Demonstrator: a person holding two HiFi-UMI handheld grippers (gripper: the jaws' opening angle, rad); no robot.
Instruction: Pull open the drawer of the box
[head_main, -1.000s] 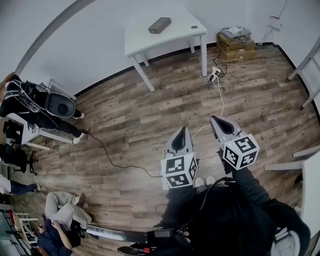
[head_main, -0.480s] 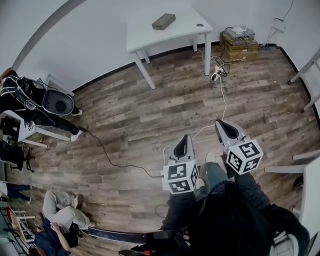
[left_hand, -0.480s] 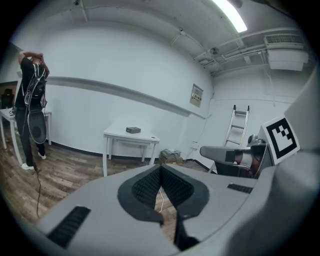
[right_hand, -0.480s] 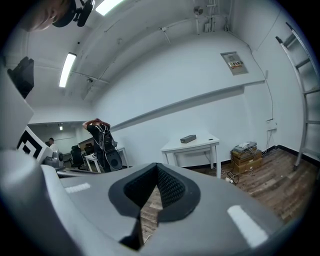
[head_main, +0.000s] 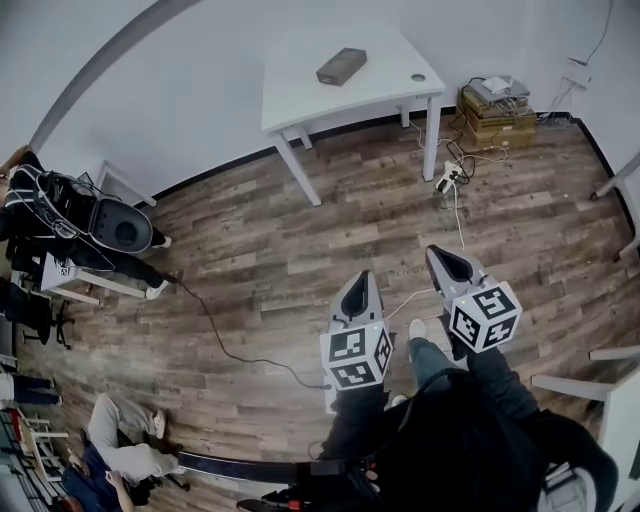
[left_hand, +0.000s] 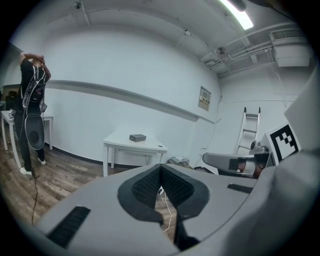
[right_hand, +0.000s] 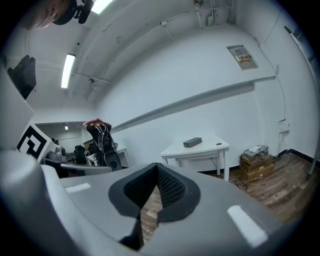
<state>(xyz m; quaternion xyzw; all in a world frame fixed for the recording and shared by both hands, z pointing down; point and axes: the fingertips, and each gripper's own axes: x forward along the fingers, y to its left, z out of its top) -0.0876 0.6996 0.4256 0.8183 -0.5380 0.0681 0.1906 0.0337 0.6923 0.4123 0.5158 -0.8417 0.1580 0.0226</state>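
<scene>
Nearest in the head view, the left gripper (head_main: 361, 280) and the right gripper (head_main: 445, 256) are held side by side in front of the person's dark-clothed body, both pointing forward over the wooden floor (head_main: 260, 250). Each carries its marker cube at the back. In the left gripper view, the left gripper (left_hand: 161, 167) has its dark ribbed pads (left_hand: 145, 187) meeting at the tips. Nothing is between them; only floor and a thin white cable (left_hand: 167, 220) show through the gap lower down. The right gripper (right_hand: 156, 167) is likewise clenched on nothing, with its pads (right_hand: 172, 187) touching at the tips and bare floorboards visible through the gap.

Beyond the grippers, the white cable (head_main: 455, 215) runs across the floor to a power strip (head_main: 447, 179) near a leg of the white table. A black cable (head_main: 215, 320) trails off to the left.

Farther on, the task's box (head_main: 341, 66), small, dark and flat, lies on the white tabletop (head_main: 330, 95) against the far wall, well apart from both grippers. Its drawer is too small to make out. A small round object (head_main: 417, 77) sits near the tabletop's right edge. Stacked cardboard boxes (head_main: 497, 105) stand on the floor just right of the table.

At the far left, a person in black (head_main: 50, 205) stands by another white table. Another person (head_main: 125, 455) sits low at the bottom left.
</scene>
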